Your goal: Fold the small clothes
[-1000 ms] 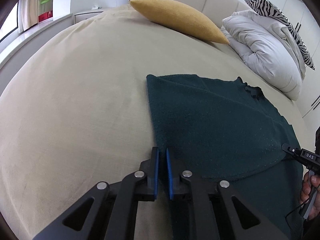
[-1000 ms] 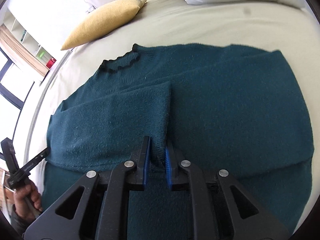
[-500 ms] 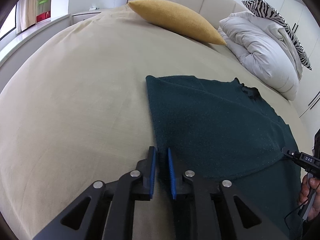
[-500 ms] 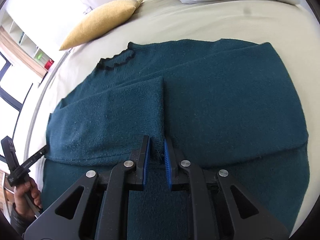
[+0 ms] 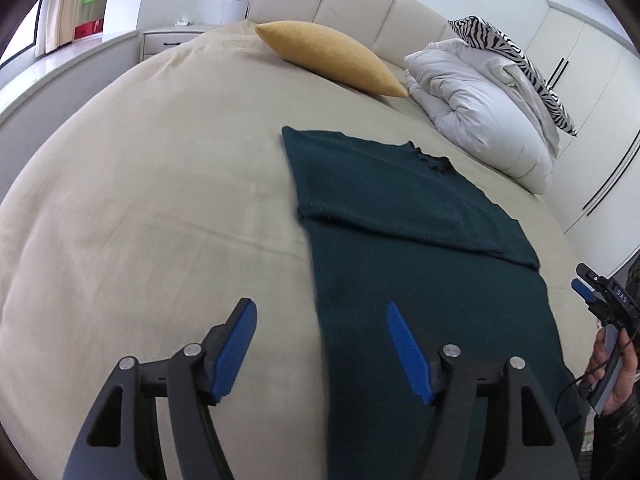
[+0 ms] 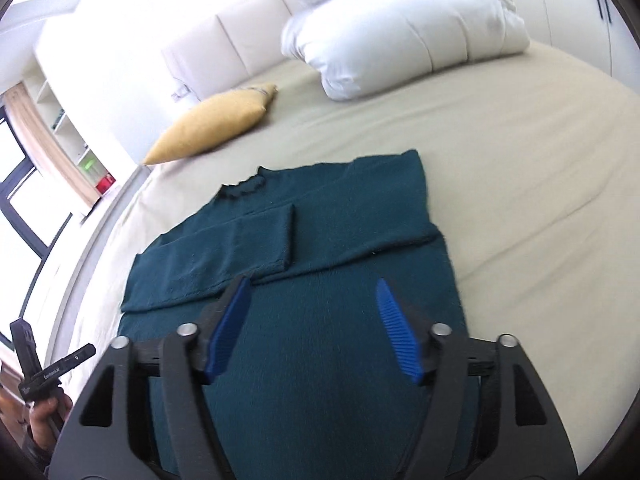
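Observation:
A dark teal sweater (image 5: 404, 216) (image 6: 320, 320) lies flat on the beige bed, both sleeves folded across its chest and its neck toward the pillows. My left gripper (image 5: 320, 312) hovers over the sweater's left edge near the hem, jaws opening, nothing between the blue pads. My right gripper (image 6: 310, 288) hangs above the lower body of the sweater, jaws opening too and empty. Each gripper shows at the edge of the other's view, held in a hand: the right gripper (image 5: 600, 292) and the left gripper (image 6: 44, 364).
A yellow cushion (image 5: 332, 56) and a rolled white duvet (image 5: 480, 108) with a zebra-print pillow (image 5: 516, 64) lie near the padded headboard. Beige bedsheet (image 5: 140, 200) spreads left of the sweater. Wardrobe doors stand at the right, shelves and a window at the left.
Both grippers let go of the folded sleeves, opened wide and drew back and up toward the hem. The sleeves stay lying across the chest.

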A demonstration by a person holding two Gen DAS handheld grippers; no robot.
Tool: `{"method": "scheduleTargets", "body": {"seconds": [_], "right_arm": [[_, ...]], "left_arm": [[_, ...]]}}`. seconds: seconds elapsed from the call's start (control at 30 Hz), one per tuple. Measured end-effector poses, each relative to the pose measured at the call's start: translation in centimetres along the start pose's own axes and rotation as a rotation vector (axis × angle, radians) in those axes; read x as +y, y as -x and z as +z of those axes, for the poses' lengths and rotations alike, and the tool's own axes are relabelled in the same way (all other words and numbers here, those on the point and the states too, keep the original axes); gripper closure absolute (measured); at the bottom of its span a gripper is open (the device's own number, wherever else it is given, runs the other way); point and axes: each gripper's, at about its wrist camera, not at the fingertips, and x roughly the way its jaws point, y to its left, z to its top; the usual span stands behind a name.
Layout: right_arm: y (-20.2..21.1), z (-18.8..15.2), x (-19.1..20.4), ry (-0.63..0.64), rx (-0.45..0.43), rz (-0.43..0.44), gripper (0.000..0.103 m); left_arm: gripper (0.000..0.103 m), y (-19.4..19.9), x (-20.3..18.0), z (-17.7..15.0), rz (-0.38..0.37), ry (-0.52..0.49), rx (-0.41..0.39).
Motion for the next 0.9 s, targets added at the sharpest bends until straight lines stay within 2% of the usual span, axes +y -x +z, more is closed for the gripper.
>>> {"method": "scheduleTargets", "body": {"seconds": [0.13,0.27,0.43,0.63,0.73,0.9], "right_arm": [[3.8,-1.8,-0.6,0.054,-0.024,0.010,0.024],[5.5,-3.5,-1.3,0.093,0.055,0.045,0.024],[8.4,-6.2,-2.5,0.130,0.097,0.063,0.024],[11.3,-8.7,-6.4,0.031,0.128,0.078,0.024],[11.7,-9.9,-8.5,-0.044,0.204,0.101,0.024],[13.2,-10.9,-10.1,-0.071,0.238,0.117,0.024]], "left_arm": [[0.029,2.5,0.8,-3.6,-0.066,0.058,0.037],[0.029,4.3,1.2,-7.3,-0.100,0.090,0.109],[0.029,5.1,2.0,-10.6,-0.227,0.204,0.213],[0.029,5.4,1.6,-13.0,-0.284,0.239,0.286],[0.030,5.2,1.5,-13.6,-0.306,0.245,0.322],[0.031,4.7,1.3,-13.7,-0.348,0.265,0.372]]}}
